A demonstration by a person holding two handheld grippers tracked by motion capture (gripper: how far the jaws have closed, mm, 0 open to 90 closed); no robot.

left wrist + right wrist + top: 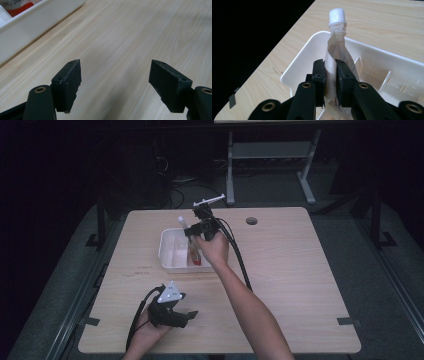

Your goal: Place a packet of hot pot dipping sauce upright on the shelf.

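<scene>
pouch (336, 53) with a white screw cap sits pinched between my right gripper (330, 75) jaws, cap pointing away from it, over the white tray (372, 53); my left gripper (115, 86) rests wide apart above bare table (130, 37), tray off to its left

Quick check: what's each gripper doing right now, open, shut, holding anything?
Left gripper: open, empty, over the table.
Right gripper: shut on the pouch, above the tray.
</scene>
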